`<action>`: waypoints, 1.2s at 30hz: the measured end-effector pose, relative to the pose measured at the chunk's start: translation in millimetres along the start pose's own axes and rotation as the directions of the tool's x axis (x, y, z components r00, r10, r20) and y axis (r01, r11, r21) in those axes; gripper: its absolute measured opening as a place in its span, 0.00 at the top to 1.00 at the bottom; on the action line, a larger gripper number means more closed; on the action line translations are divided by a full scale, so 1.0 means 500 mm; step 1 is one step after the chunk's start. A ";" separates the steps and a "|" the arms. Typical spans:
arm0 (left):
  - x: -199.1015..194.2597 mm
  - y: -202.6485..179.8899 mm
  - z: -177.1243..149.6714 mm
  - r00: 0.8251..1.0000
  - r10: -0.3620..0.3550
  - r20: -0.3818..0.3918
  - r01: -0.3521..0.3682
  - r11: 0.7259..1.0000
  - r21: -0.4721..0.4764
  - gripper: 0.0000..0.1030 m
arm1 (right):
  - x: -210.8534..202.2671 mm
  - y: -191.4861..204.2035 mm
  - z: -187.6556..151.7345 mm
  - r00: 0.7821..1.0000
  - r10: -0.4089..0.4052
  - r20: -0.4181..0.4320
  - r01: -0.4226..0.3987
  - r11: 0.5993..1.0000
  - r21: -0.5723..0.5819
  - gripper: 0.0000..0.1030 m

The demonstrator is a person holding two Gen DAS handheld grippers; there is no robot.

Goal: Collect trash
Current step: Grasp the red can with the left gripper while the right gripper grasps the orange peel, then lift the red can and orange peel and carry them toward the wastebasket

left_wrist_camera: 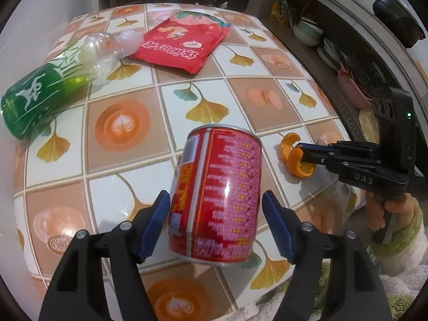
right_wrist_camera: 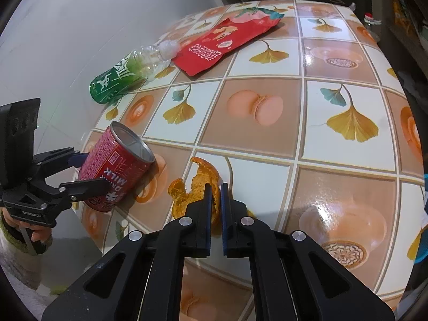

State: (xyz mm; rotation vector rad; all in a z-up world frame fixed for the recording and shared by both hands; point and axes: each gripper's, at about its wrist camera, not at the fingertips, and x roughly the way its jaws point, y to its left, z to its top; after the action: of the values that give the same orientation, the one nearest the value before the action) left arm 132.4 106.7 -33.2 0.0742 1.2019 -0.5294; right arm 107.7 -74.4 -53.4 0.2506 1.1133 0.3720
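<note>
A red milk drink can [left_wrist_camera: 219,192] [right_wrist_camera: 117,168] leans tilted near the table's front edge, its silver end pointing away. My left gripper [left_wrist_camera: 216,195] [right_wrist_camera: 95,171] straddles the can. A narrow gap shows at each blue pad, so it is open. My right gripper [right_wrist_camera: 216,187] [left_wrist_camera: 299,147] is shut on a curled orange peel [right_wrist_camera: 200,179] [left_wrist_camera: 293,155], which rests on the table to the right of the can. Further back lie a green-labelled plastic bottle [left_wrist_camera: 45,99] [right_wrist_camera: 120,80] on its side and a flat red snack bag [left_wrist_camera: 179,42] [right_wrist_camera: 222,42].
The table [left_wrist_camera: 203,91] [right_wrist_camera: 294,123] wears a glossy cloth printed with tiles, leaves and coffee cups. A dark shelf with stacked bowls [left_wrist_camera: 307,33] stands along its right side. A pale wall [right_wrist_camera: 80,26] runs close on the left. A hand in a fuzzy sleeve [left_wrist_camera: 396,214] holds my right gripper.
</note>
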 end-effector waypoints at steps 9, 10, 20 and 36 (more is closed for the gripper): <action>0.018 -0.003 0.021 1.000 0.031 0.001 -0.031 0.999 0.045 0.35 | 0.002 -0.003 0.002 1.000 0.007 -0.001 -0.007 1.000 0.003 0.95; 0.019 -0.004 0.022 1.000 0.029 -0.002 -0.028 0.998 0.050 0.36 | 0.002 -0.003 0.002 1.000 0.008 -0.001 -0.008 1.000 0.003 0.95; 0.021 -0.009 0.019 0.999 0.033 0.011 -0.034 0.998 0.057 0.37 | 0.000 0.003 0.002 1.000 0.003 0.005 -0.003 1.000 -0.005 0.95; -0.020 -0.028 0.019 0.994 -0.028 0.102 0.022 0.998 0.063 0.37 | -0.023 0.008 0.004 0.999 0.006 0.045 -0.005 1.000 -0.014 0.95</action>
State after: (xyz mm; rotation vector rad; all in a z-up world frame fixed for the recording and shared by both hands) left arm 132.0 94.7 -17.4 0.0836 1.0868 -0.5860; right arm 104.3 -75.3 -41.7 0.2488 1.0658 0.3769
